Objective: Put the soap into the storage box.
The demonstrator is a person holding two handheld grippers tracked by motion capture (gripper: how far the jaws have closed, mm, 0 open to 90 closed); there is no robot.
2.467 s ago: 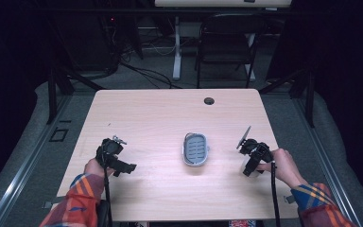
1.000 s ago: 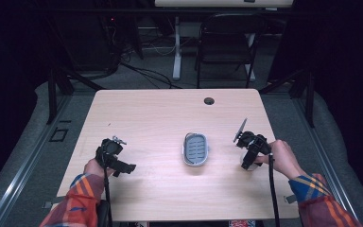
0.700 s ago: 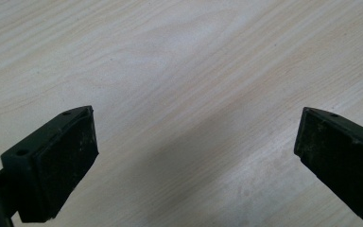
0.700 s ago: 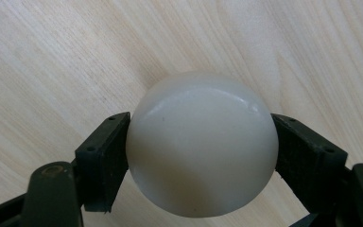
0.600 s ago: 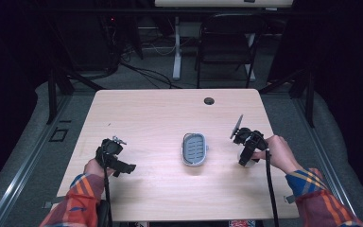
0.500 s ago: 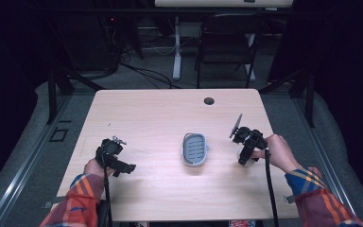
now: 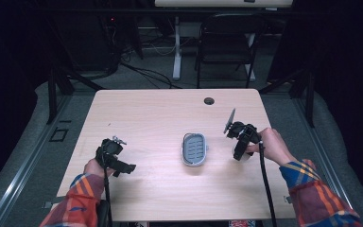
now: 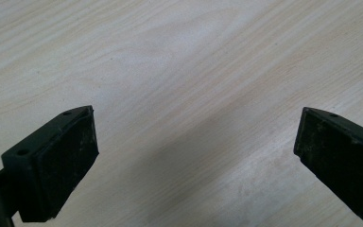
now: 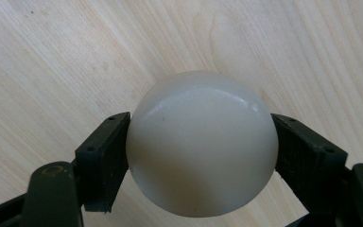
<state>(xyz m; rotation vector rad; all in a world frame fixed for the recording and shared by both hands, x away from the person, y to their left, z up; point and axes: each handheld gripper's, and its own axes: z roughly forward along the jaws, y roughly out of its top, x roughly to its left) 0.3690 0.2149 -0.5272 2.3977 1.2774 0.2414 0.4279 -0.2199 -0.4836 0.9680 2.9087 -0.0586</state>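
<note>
A smooth white rounded object, like a bar of soap (image 9: 202, 144), sits between the two jaws of my right gripper (image 9: 201, 150), which is shut on it just above the wood. In the high view my right gripper (image 7: 240, 150) hangs to the right of a grey oval soap dish (image 7: 194, 149) at the table's middle, with a gap between them. My left gripper (image 7: 123, 168) rests near the front left of the table. Its jaws stand wide apart over bare wood, with its left pad (image 8: 66, 161) and right pad (image 8: 340, 156) holding nothing.
The light wooden table (image 7: 151, 113) has a round cable hole (image 7: 209, 100) near its far edge. A black chair (image 7: 227, 42) and a white desk leg (image 7: 176, 47) stand behind the table. Dark floor and cables surround it.
My right gripper has moved left and slightly away from the front edge, towards the soap dish, with the white object in it. The left gripper has stayed put.
</note>
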